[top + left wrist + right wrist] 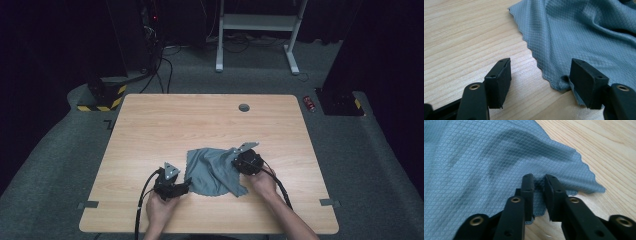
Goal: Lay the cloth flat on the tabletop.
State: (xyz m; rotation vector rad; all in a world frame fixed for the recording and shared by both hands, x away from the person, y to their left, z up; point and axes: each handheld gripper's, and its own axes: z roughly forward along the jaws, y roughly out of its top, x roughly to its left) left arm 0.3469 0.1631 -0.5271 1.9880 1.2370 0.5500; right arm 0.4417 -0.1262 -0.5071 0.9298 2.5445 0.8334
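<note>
Both forearms come in from the near edge, each hand wrapped around a gripper. The left hand (161, 206) holds the left gripper (186, 187) low, its 2 fingers (499, 80) spread wide apart and pointing toward the right. The right hand (264, 184) holds the right gripper (234, 161) farther forward, its 2 fingers (527, 191) drawn nearly together, pinching a fold of grey fabric.
</note>
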